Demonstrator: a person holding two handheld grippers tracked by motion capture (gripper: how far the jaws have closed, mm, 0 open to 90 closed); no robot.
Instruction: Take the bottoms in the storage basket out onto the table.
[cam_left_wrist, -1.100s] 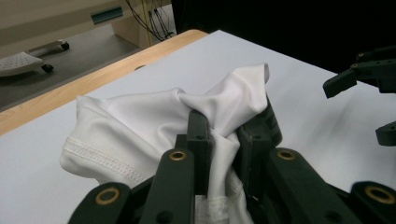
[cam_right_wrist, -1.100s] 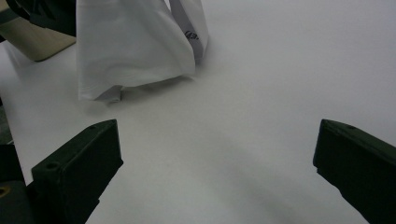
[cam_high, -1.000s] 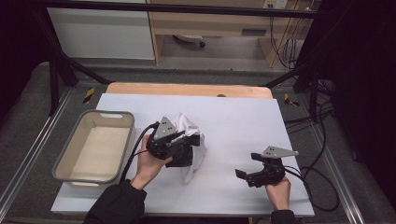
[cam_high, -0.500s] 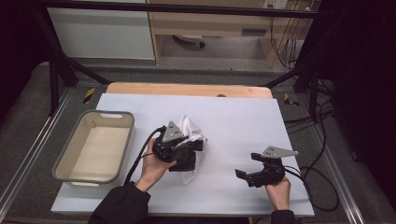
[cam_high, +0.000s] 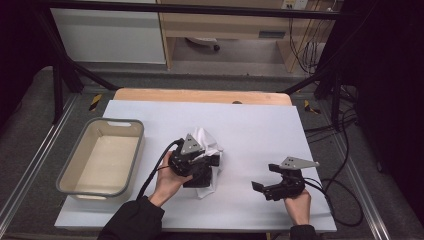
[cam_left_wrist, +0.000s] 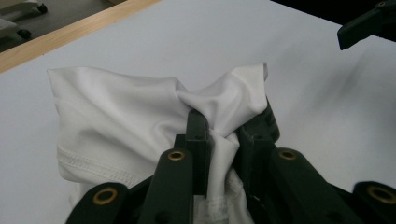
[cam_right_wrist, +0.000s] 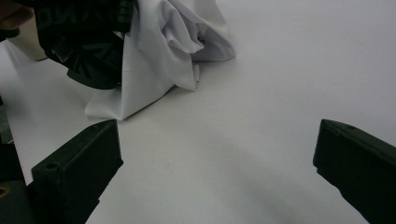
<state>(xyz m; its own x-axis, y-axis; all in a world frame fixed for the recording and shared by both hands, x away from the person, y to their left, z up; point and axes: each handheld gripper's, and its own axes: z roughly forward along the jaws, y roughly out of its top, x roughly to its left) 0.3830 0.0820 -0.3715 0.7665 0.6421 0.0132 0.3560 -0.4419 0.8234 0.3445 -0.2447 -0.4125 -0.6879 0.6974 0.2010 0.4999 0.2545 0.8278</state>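
At frame centre, your left gripper is pinching the white cloth between closed jaws. Your right gripper, lower right, is waiting with jaws open. Next, probably lifting toward the bin at left.

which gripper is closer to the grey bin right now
Left. The left gripper, clamped on the white cloth, sits just right of the grey bin; the right gripper hovers open much farther right.

Lab, black rig frame, loose cables, grey bin
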